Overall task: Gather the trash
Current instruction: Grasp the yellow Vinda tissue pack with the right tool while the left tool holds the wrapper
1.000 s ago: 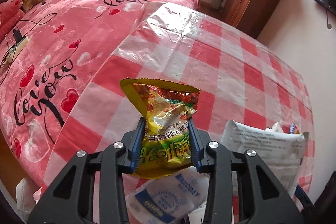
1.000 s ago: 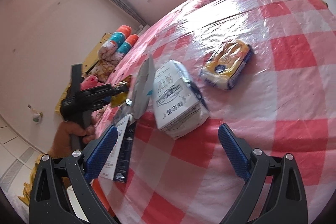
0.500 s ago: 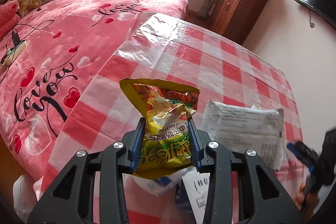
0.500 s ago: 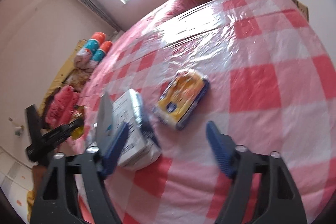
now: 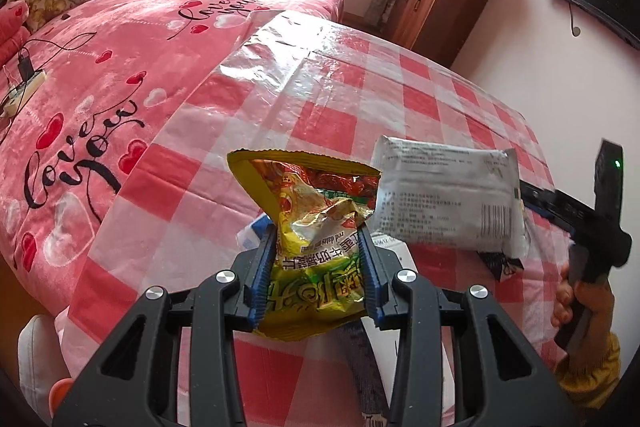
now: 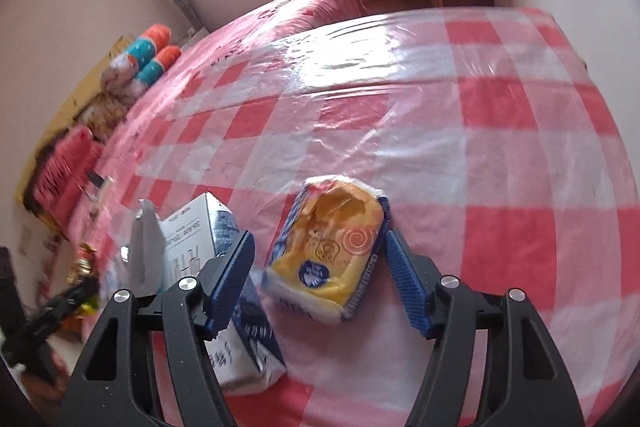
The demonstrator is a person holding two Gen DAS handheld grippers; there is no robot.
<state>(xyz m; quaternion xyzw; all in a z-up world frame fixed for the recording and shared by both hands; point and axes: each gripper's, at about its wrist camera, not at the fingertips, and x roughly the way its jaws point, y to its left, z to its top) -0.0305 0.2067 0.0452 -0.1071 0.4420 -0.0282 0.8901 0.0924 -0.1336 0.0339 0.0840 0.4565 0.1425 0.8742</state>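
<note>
The left gripper [image 5: 318, 269] pinches a crumpled yellow foil snack bag [image 5: 312, 227], lifted above the red-checked plastic tablecloth [image 5: 360, 99]. The right gripper [image 6: 316, 283], spread, straddles a yellow-and-blue tissue pack [image 6: 332, 247] not yet gripped. A white carton [image 6: 200, 239] remains uncollected.

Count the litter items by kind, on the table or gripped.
Crumpled yellow foil snack bag: 1
Grey-white flat plastic packet: 1
White-and-blue cardboard carton: 1
Yellow-and-blue soft plastic pack: 1
Total: 4
</note>
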